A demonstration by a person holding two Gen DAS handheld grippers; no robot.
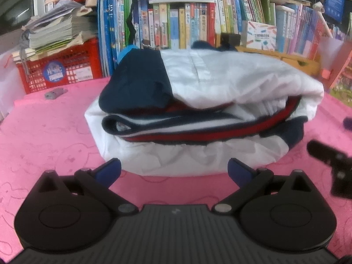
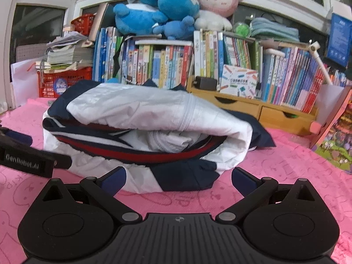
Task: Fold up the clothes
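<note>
Two claws sit low over the pink table, and both are released: my left claw has its blue pads spread wide with nothing between them, and my right claw is spread the same way. Just past the fingertips of each lies the folded jacket, a white, navy and red bundle resting on the pink cloth, near both claws but not gripped by either.

From my left wrist I see the stacked front edge, red and navy bands layered between white folds, and my right claw's black body at the right border. From my right wrist I see the bundle's other corner, a navy panel at the bottom and a navy flap poking out behind on the right, plus my left claw at the left border.

Bare pink cloth lies open on both sides of the bundle. Behind it stand a red crate, a row of books and plush toys.
</note>
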